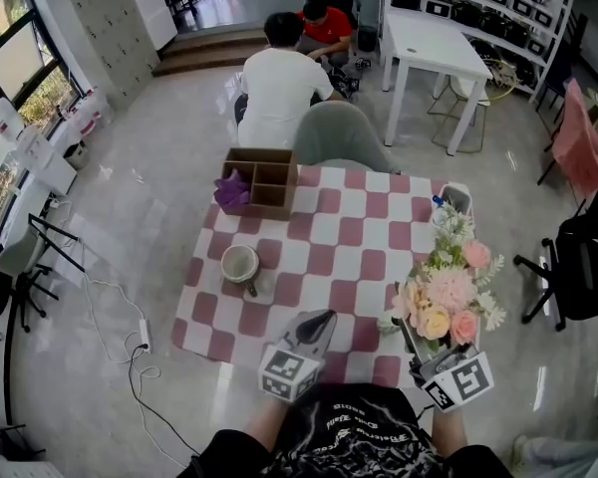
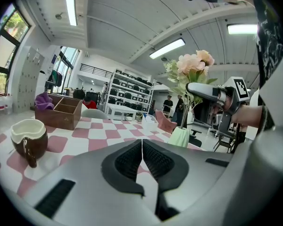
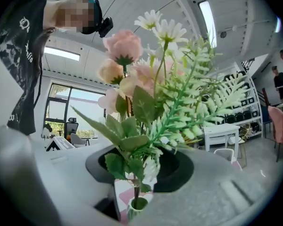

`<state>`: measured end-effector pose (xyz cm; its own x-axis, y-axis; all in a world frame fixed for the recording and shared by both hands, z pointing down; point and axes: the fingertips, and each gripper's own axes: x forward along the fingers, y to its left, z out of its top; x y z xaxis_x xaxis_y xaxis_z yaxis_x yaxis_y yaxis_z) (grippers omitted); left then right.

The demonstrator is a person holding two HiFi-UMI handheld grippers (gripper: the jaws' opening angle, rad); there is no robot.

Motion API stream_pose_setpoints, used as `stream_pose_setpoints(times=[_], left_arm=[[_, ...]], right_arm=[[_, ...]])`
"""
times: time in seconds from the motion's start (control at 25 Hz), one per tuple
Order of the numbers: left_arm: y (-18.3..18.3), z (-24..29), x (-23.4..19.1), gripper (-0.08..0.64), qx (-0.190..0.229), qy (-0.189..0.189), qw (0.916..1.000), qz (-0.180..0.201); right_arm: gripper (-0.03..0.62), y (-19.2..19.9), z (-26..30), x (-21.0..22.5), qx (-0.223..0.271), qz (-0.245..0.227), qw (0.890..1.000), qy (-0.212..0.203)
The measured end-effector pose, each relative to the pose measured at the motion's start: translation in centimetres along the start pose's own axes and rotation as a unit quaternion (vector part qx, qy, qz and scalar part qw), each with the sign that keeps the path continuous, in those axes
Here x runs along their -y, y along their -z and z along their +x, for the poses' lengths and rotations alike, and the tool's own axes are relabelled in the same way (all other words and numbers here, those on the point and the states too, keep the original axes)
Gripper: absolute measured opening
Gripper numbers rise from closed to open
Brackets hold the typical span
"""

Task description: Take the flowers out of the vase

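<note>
So we're at the grab-and-lift part. The right gripper (image 3: 144,171) has its claw clamped on the leafy stems of the flowers (image 1: 447,297), just under the blooms, as best I can judge from its own view. The bunch stands at about 4 o'clock on the table (image 1: 309,229). Looking down past the claw, the stem runs into the mouth of the pale green vase (image 3: 136,207) at 6 o'clock in that view, so it's not out yet. The left gripper (image 2: 142,143) hangs low near the table's 6 o'clock edge, claw pressed together with nothing in it, apart from the vase. Next move, I'd guess: pull straight up until the stem ends clear the rim. Nothing's holding the vase and it looks light, so a tilted pull could tip it. The left one could steady it.
</note>
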<state>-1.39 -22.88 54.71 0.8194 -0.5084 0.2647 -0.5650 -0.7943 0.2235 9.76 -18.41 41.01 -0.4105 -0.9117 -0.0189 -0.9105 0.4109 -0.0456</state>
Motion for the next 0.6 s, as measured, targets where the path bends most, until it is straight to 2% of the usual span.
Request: stream_pose_setpoints(times=[0.6], left_arm=[[-0.4,-0.7,0.4,0.012,0.011,0.008,0.9999,0.006]], right_arm=[[0.138,-5.7,-0.8,0.9,0.017,0.003,0.999,0.028]])
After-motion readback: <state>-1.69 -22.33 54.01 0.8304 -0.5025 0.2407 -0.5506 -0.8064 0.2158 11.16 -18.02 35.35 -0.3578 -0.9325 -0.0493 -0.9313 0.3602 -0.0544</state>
